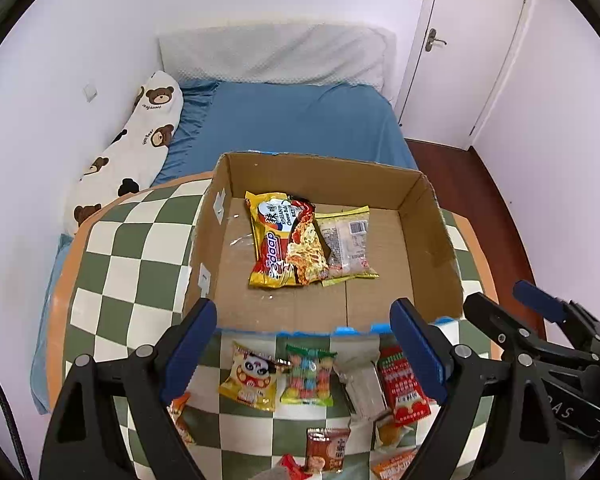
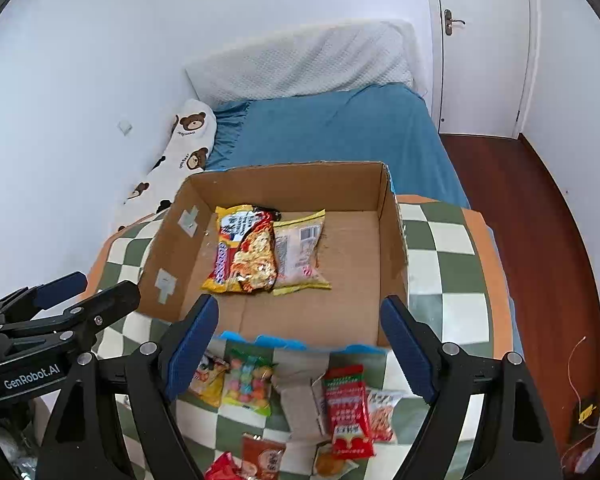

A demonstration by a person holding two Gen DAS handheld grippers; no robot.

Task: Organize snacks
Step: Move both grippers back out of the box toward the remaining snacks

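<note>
An open cardboard box point(image 1: 432, 248) point(image 2: 392, 248) stands on a green-and-white checkered mat. In it lie a red-and-yellow noodle packet point(image 1: 284, 240) point(image 2: 244, 256) and a yellow-edged clear packet point(image 1: 346, 246) point(image 2: 300, 252). In front of the box lie several loose snacks: a panda packet point(image 1: 252, 378), a candy bag point(image 1: 310, 376) point(image 2: 248, 384), a red packet point(image 1: 400, 388) point(image 2: 348, 408) and a clear pouch point(image 1: 362, 388). My left gripper point(image 1: 304, 344) is open and empty above the loose snacks. My right gripper point(image 2: 300, 344) is open and empty above them too.
The mat point(image 1: 140, 248) lies on a bed with a blue sheet point(image 1: 292, 120). A bear-print pillow point(image 1: 132, 152) lies along the left wall. A white door point(image 1: 472, 40) and wooden floor point(image 2: 520, 208) are to the right. Each gripper shows at the other view's edge.
</note>
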